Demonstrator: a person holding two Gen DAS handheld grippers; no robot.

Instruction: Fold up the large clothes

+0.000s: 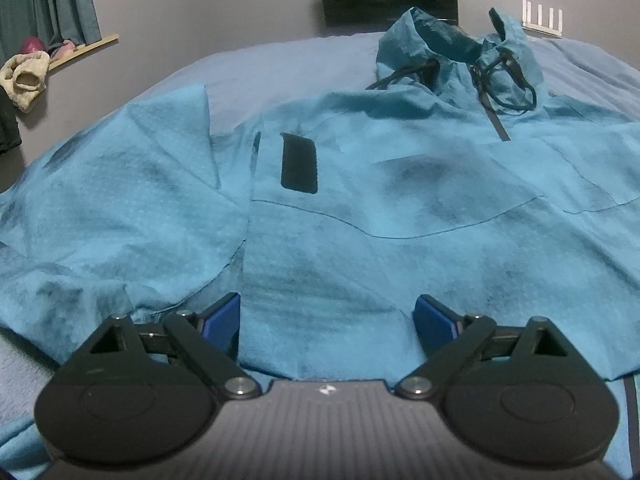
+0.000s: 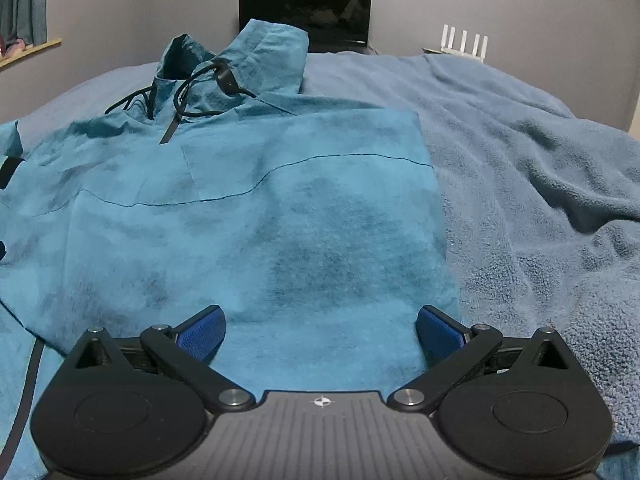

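A large teal hooded jacket (image 1: 400, 208) lies spread on the bed, hood (image 1: 448, 48) and dark drawstrings at the far end. A sleeve (image 1: 120, 200) is laid out at the left, with a black cuff tab (image 1: 299, 162) beside it. In the right wrist view the jacket (image 2: 280, 208) has a straight folded edge on its right side. My left gripper (image 1: 327, 320) stands open just above the near hem, no fabric pinched between its blue pads (image 1: 434, 322). My right gripper (image 2: 320, 332) is open too, over the near hem by the folded edge.
A blue fleece blanket (image 2: 540, 200) covers the bed to the right of the jacket. A dark screen (image 2: 306, 8) and a white router (image 2: 464, 44) stand at the far wall. Curtains (image 1: 48, 0) and a windowsill with small things sit at far left.
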